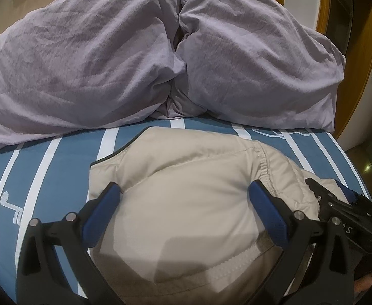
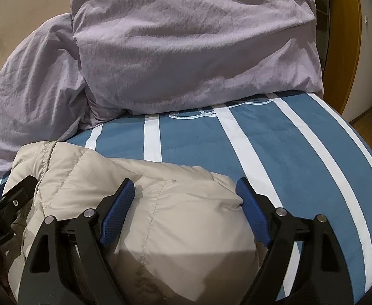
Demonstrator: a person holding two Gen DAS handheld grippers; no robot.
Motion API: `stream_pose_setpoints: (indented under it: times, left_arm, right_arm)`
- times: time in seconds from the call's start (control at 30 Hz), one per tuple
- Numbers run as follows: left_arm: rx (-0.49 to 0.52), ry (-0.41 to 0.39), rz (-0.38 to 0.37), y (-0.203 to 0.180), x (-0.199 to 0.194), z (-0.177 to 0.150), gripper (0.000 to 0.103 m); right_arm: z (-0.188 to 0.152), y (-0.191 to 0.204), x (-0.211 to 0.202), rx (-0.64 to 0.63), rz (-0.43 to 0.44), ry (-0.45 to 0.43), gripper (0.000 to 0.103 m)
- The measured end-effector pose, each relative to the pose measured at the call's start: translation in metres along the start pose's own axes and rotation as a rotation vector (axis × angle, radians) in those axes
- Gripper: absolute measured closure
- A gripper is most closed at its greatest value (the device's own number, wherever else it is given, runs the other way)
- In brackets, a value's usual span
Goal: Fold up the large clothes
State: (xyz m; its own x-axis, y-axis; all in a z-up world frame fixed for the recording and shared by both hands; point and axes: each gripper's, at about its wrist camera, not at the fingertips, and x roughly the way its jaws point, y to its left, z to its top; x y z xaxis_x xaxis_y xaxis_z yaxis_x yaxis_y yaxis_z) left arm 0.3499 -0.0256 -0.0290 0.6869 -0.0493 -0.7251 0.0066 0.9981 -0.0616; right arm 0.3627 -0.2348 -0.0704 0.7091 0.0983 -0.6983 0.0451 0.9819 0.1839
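The bed (image 1: 59, 167) has a blue sheet with white stripes. A tan jacket (image 1: 186, 203) lies at 6 o'clock, purple pillows (image 1: 84, 63) at 12 o'clock.

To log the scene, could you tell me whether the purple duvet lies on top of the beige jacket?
No, the purple duvet is bunched farther back on the striped sheet, apart from the beige jacket.

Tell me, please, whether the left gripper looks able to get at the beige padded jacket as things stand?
Probably yes: the left gripper has its jaws open right over the beige padded jacket, with nothing between them and the fabric.
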Motion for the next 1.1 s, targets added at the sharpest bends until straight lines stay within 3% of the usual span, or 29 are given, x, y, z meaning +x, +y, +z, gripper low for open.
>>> stream_pose_setpoints:
  times: [1.1]
  left_arm:
    - [-0.021, 0.008, -0.025, 0.0035, 0.0053, -0.0001, 0.002]
  right_arm:
    - [0.0001, -0.0010, 0.0015, 0.006, 0.000, 0.000, 0.018]
